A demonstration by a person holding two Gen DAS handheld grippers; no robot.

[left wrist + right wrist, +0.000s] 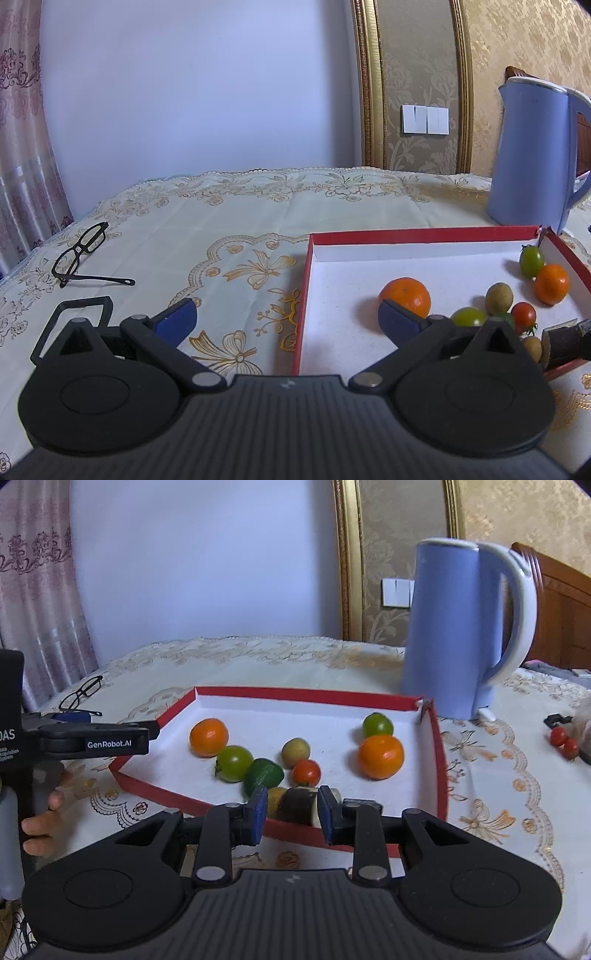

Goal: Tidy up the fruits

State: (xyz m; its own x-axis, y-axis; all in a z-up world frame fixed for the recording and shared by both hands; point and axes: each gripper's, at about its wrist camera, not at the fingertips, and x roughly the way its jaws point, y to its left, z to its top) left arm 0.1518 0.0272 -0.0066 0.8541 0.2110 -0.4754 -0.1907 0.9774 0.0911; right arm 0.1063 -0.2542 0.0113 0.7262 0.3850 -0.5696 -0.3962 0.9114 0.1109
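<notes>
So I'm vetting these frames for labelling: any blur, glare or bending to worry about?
Left wrist view: sharp, but fisheye bows the gold frame; soft shadows under the fruit. Right wrist view: the blue kettle looks slightly smeared, small highlights on the orange.

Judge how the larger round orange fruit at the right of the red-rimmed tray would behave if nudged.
The larger round orange fruit would probably roll: it is near-spherical on a flat white floor. The red-rimmed tray wall should stop it. Its glossy skin may slip between pads.

Red-rimmed white tray (441,760); orange mandarins (380,757); blue kettle (443,627); cream gold-floral tablecloth (221,229).
</notes>
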